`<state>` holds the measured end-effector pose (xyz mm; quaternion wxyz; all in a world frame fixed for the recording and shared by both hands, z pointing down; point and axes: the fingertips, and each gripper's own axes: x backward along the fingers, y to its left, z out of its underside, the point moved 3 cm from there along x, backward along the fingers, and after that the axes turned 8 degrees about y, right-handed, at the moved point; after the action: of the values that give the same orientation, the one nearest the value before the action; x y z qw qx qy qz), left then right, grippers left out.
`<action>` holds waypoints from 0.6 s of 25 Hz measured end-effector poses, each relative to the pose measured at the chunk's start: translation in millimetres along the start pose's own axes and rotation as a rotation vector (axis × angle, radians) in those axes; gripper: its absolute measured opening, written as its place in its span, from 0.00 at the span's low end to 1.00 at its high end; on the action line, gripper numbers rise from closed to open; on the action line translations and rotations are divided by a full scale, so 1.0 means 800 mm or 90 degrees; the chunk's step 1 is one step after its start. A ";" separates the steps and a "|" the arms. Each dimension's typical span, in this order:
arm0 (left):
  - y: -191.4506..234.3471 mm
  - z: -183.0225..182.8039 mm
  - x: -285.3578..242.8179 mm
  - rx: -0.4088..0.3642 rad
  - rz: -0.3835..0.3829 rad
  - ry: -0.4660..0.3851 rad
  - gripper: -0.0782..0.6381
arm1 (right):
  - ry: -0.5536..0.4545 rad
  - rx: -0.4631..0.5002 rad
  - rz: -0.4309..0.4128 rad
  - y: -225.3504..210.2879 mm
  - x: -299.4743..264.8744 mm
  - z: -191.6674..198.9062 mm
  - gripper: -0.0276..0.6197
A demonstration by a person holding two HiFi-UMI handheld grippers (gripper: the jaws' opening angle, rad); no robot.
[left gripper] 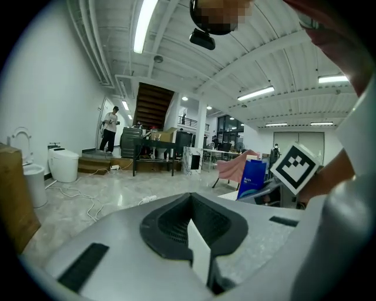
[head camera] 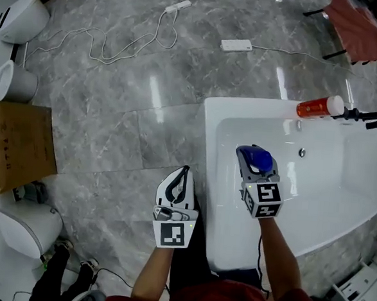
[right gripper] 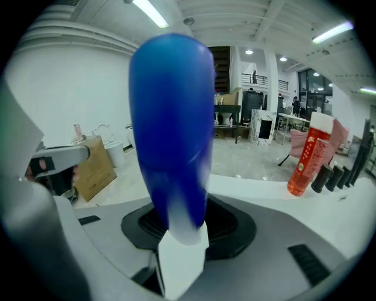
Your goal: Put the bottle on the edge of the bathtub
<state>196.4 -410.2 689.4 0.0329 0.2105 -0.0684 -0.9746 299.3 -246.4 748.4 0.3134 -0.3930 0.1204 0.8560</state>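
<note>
A blue bottle [head camera: 259, 159] stands up between the jaws of my right gripper [head camera: 255, 155], which is shut on it above the inside of the white bathtub [head camera: 211, 126]. In the right gripper view the blue bottle [right gripper: 171, 129] fills the middle, clamped at its pale lower end by the right gripper [right gripper: 179, 238]. An orange bottle [head camera: 319, 107] with a white cap lies on the tub's far edge. My left gripper [head camera: 184, 173] hangs over the floor just left of the tub, jaws together and empty. In the left gripper view the left gripper [left gripper: 198, 238] shows nothing between its pads.
A black tap fitting [head camera: 368, 118] sits on the tub's far right corner, a drain [head camera: 302, 152] inside it. Left of the tub are a cardboard box [head camera: 16, 144] and toilets [head camera: 23, 17]. Cables [head camera: 118, 45] and a power strip [head camera: 236, 46] lie on the grey marble floor.
</note>
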 end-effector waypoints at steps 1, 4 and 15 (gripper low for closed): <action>0.004 0.008 -0.006 0.001 0.000 0.005 0.12 | -0.002 0.001 0.001 -0.002 -0.011 -0.007 0.28; 0.020 0.028 -0.015 0.024 -0.004 0.021 0.12 | -0.014 0.002 -0.002 -0.002 -0.042 -0.031 0.28; 0.050 0.060 -0.040 0.033 -0.017 0.026 0.12 | -0.055 0.018 0.011 -0.020 -0.114 -0.094 0.28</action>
<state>206.7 -440.8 751.7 0.0158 0.2321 -0.0900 -0.9684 399.1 -308.2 767.6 0.3160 -0.3504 0.1223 0.8731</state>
